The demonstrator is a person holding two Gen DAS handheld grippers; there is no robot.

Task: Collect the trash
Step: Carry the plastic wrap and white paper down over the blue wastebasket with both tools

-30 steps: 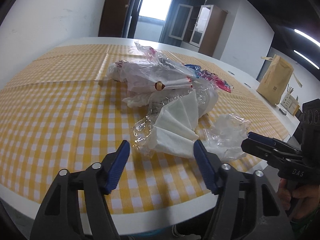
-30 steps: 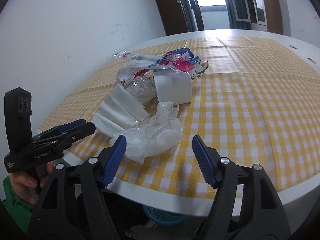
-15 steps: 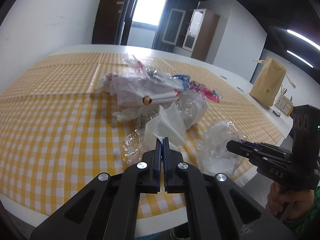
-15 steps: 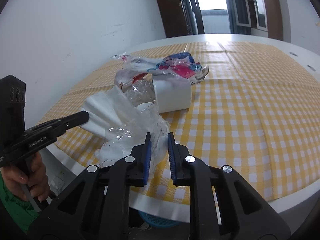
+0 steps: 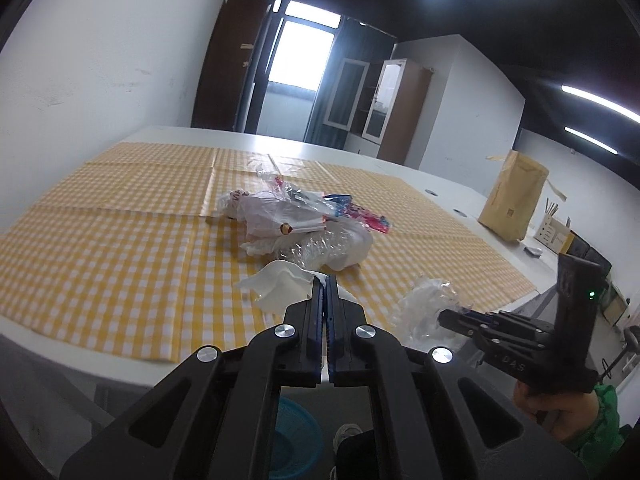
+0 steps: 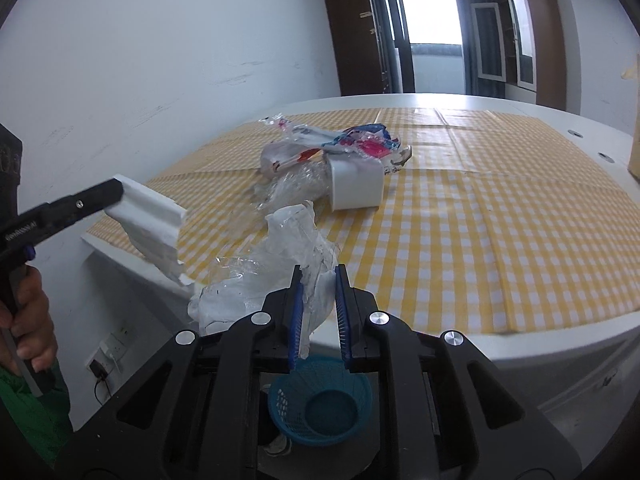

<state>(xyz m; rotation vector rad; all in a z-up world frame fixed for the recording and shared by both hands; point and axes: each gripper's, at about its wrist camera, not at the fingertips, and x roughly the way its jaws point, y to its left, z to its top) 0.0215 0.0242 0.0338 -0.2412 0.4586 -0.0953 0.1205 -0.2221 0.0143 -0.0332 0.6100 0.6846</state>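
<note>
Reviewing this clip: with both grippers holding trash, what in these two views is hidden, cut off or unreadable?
- Blue basket: in the right wrist view, the right gripper hides its sides; the left wrist view shows only a sliver.
- White napkin: motion-blurred in the right wrist view.
- Trash pile: wrapper print too small to read.
- Clear plastic: its lower end is hidden behind the right gripper.

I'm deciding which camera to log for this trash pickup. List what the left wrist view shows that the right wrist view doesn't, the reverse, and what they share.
Only the left wrist view: the brown paper bag at the far table edge, and the right claw seen from the side.

Only the right wrist view: the inside of the blue basket on the floor, the white cup on its side, and a wall socket.

Both: the checked tablecloth, the trash pile, the white tissue in the left claw, and the clear plastic wrap in the right claw.
</note>
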